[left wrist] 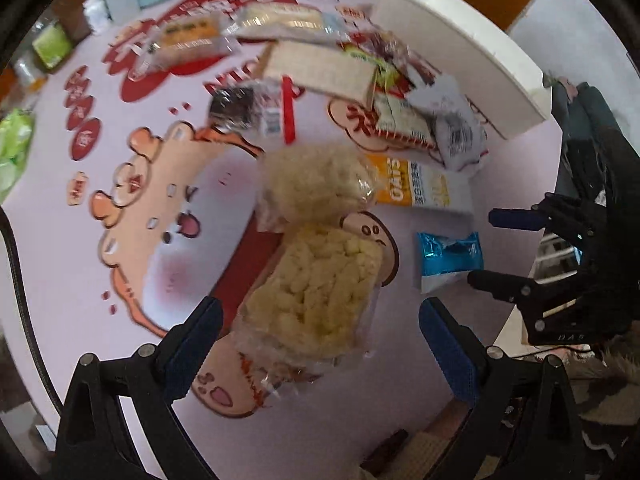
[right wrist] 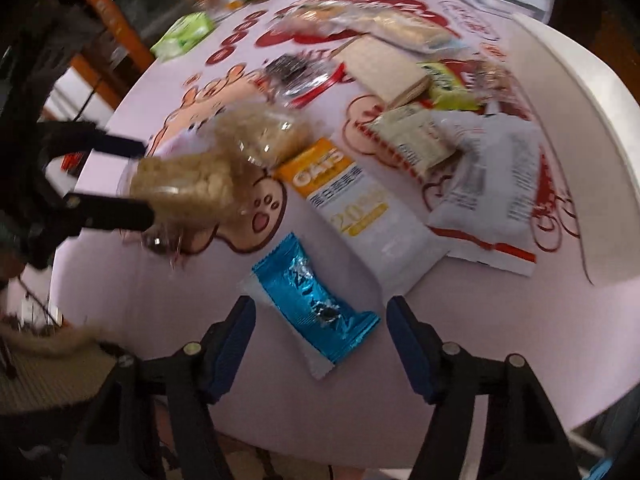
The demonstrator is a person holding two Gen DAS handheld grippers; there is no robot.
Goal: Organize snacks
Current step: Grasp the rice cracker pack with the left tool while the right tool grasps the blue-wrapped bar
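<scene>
A clear packet of yellow puffed snack lies on the pink printed tablecloth. My left gripper points down over it, open, one finger on each side and neither pad touching. To its right lies a blue foil packet. My right gripper is open and straddles this packet with its pads close to the edges. In the left wrist view the right gripper hangs beside the blue packet. In the right wrist view the left gripper brackets the puffed snack.
A round rice-cake packet and an orange OATS packet lie just beyond. Several more snacks are piled next to a long white tray. Green packets and jars stand at the far edge. The table's near edge is right below both grippers.
</scene>
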